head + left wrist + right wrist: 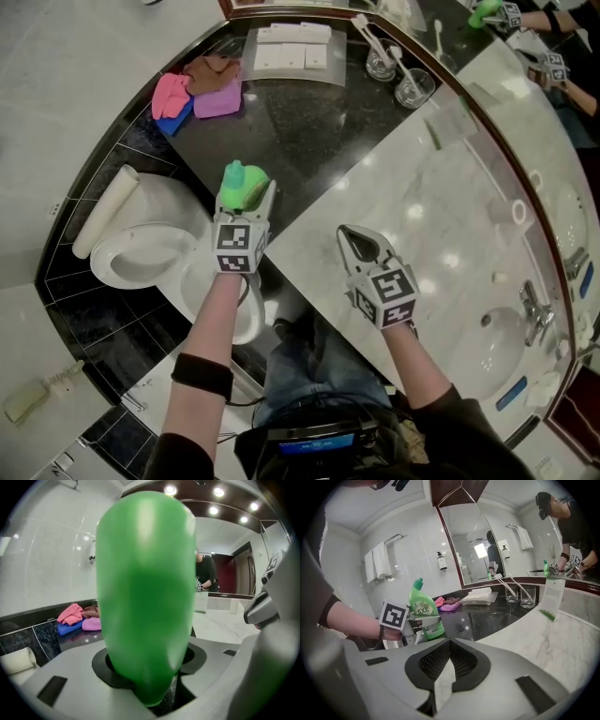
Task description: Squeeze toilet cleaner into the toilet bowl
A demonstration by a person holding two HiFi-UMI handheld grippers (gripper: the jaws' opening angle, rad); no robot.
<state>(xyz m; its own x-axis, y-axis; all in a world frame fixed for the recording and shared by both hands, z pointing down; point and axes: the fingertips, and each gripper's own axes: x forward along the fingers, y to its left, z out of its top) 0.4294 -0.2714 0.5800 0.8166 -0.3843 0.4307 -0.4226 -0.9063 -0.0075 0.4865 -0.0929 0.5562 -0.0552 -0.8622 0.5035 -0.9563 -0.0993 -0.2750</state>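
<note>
Green bottle (145, 592): clamped upright in the left tool (246, 195), cap up so nothing spills.
Right tool (361, 246): empty, pressed closed, idle above the pale counter (412, 187).
Toilet (141, 253): beside and below the bottle, not yet squirted.

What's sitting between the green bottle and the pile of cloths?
Nothing. In the head view, the black counter is bare between the green bottle and the pile of cloths.

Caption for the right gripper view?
Shut right gripper faces left gripper, whose jaws clamp the green toilet cleaner bottle.
</note>
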